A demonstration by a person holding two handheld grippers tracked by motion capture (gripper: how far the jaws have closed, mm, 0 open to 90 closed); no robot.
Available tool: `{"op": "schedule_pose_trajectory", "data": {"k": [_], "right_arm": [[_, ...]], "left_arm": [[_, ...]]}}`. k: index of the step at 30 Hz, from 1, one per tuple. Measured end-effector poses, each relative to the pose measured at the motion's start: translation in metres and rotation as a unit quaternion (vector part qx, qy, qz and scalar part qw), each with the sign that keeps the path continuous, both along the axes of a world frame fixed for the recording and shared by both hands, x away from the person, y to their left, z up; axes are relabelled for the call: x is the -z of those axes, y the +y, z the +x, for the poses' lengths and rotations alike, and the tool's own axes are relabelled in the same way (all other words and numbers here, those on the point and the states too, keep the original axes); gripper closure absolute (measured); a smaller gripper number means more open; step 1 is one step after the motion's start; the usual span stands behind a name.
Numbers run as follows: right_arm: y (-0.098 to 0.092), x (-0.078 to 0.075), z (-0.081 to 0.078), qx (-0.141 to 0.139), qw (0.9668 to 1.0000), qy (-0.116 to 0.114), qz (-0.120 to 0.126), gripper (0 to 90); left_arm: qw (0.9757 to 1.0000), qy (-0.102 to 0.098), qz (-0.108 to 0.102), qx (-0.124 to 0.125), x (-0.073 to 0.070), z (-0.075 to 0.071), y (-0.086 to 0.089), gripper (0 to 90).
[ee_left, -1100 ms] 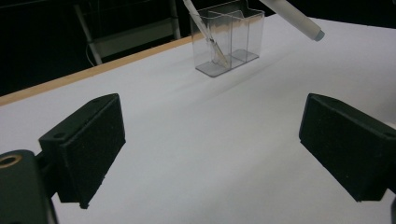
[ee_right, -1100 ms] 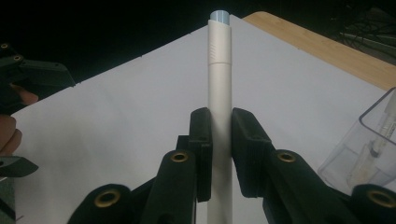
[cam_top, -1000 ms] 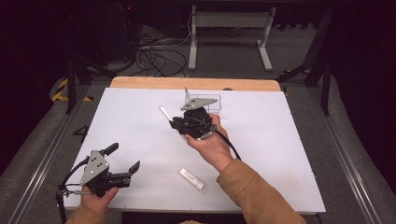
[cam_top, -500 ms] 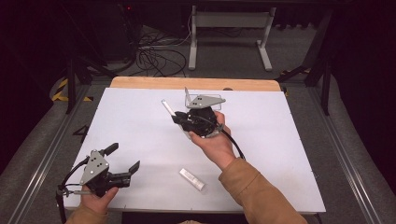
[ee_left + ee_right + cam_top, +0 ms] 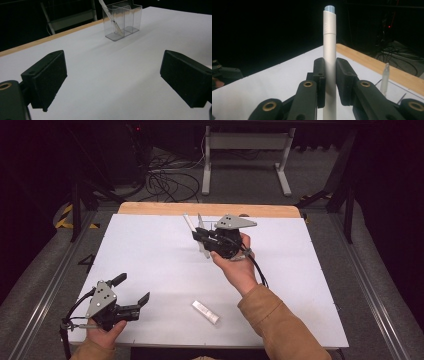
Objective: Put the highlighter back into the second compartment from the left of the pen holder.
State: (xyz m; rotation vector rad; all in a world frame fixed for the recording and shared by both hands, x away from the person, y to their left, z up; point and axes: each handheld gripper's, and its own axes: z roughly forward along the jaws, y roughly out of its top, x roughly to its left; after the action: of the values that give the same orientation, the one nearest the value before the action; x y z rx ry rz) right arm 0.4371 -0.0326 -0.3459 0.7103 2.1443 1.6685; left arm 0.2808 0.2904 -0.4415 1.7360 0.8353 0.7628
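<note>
The right tool (image 5: pixel 329 82), clamped on a white pen (image 5: pixel 329 57), nears the clear holder (image 5: pixel 122 21) (left tool (image 5: pixel 112 82) apart); a tilt could topple it.

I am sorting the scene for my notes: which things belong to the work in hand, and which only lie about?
Job in hand: right gripper, white pen it clamps, clear organizer.

Lying about: white tube, open left gripper.

Beyond the right hand-held gripper (image 5: pixel 200 236), the white worktop (image 5: pixel 150 255) ends in a pale wooden edge (image 5: pixel 165 208). Past it lie grey floor (image 5: pixel 250 180), tangled black cables (image 5: pixel 167 182) and a white metal frame (image 5: pixel 247 142). The room behind stays dark.
</note>
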Motion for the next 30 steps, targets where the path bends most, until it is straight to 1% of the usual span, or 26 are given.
{"op": "schedule_pose_trajectory", "data": {"k": [3, 8, 14, 18, 22, 26, 27, 30], "right_arm": [[-0.005, 0.000, 0.004, 0.008, 0.9999, -0.007, 0.009, 79.0], [-0.013, -0.002, 0.011, 0.022, 0.9992, -0.024, 0.024, 79.0], [-0.020, -0.001, 0.021, 0.041, 0.9980, -0.039, 0.029, 79.0], [-0.024, 0.001, 0.028, 0.052, 0.9972, -0.043, 0.032, 79.0], [-0.027, 0.004, 0.036, 0.062, 0.9962, -0.045, 0.041, 79.0], [-0.028, 0.008, 0.043, 0.070, 0.9953, -0.057, 0.036, 79.0], [-0.028, 0.009, 0.045, 0.071, 0.9950, -0.059, 0.039, 79.0], [-0.029, 0.013, 0.051, 0.080, 0.9943, -0.058, 0.039, 78.9]], "left_arm": [[1.0000, 0.000, 0.001, 0.000, 0.000, 0.000, 0.000, 7.7], [1.0000, 0.000, 0.000, 0.000, 0.000, 0.000, 0.000, 7.7], [1.0000, 0.000, 0.001, 0.000, 0.000, 0.000, 0.000, 7.7], [1.0000, 0.000, 0.001, 0.000, 0.000, 0.000, 0.000, 7.7], [1.0000, 0.001, 0.001, 0.000, 0.000, 0.000, 0.000, 7.7], [1.0000, 0.001, 0.001, 0.000, 0.000, 0.000, 0.000, 7.7], [1.0000, 0.001, 0.001, 0.000, 0.000, 0.000, 0.000, 7.7], [1.0000, 0.000, 0.001, 0.000, 0.000, 0.000, 0.000, 7.7]]}}
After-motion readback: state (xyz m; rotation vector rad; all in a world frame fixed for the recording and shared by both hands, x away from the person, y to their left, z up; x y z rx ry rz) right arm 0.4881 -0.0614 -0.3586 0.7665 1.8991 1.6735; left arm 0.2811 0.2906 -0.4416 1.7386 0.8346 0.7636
